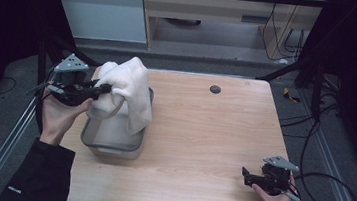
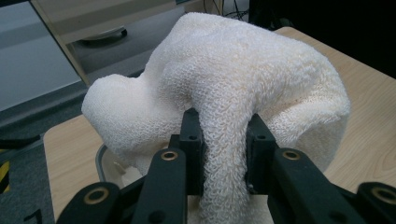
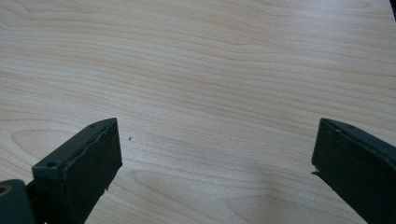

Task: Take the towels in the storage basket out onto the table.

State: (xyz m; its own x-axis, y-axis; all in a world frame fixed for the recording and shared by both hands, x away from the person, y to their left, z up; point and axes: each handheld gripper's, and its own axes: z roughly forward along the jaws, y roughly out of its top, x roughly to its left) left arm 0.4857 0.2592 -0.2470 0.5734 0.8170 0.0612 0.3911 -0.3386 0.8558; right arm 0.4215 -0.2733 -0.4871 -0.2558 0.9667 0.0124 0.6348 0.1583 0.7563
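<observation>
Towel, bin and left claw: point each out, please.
Towel (image 2: 243, 74), left gripper view, on its bunched top fold.
Bin (image 1: 111, 148), high view, on its near rim.
Left claw (image 1: 101, 90), high view, at the jaw tips pinching the towel.

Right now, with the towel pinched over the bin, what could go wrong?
1. The left tool pinches only a narrow fold of the white terry towel; the fold could slip out and the towel drop.
2. The towel's lower end hangs inside the grey rectangular plastic bin; pulling it sideways may drag or tip the bin.
3. The right tool rests open at the wooden table's near right corner, too far off to steady the bin.
</observation>
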